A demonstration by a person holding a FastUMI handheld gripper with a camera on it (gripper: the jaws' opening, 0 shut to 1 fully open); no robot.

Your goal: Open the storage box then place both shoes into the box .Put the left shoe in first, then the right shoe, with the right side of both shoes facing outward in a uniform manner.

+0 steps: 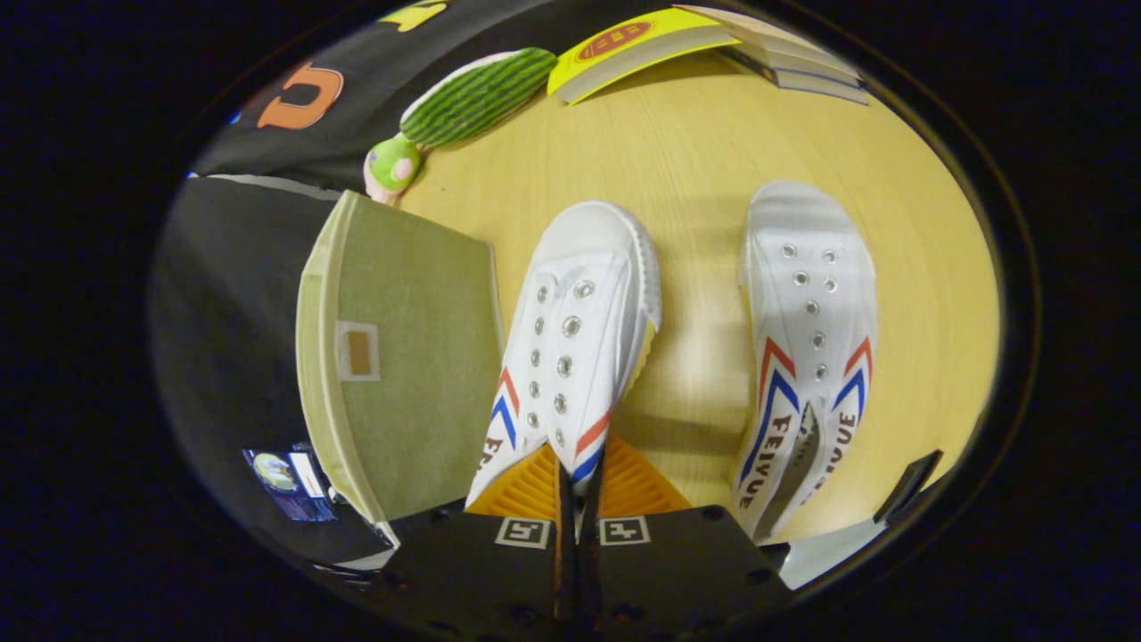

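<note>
My gripper [579,477] is shut on the rear edge of a white canvas shoe [579,330] with red and blue chevrons. The fingers pinch the thin upper near its opening. That shoe points away from me, tilted, and casts a shadow on the wooden table [704,169], so it looks lifted. A second matching shoe [811,339] lies flat on the table to the right of the fingers, toe pointing away. An olive-green fabric storage box [401,357] with a small label pocket stands just left of the held shoe. I cannot tell whether its lid is open.
Beyond the box lie a watermelon-striped plush [479,96] and a small green and pink toy [392,167]. A yellow book [637,45] and a stack of books [789,58] sit at the table's far side. A small printed packet [290,481] lies on black cloth beside the box.
</note>
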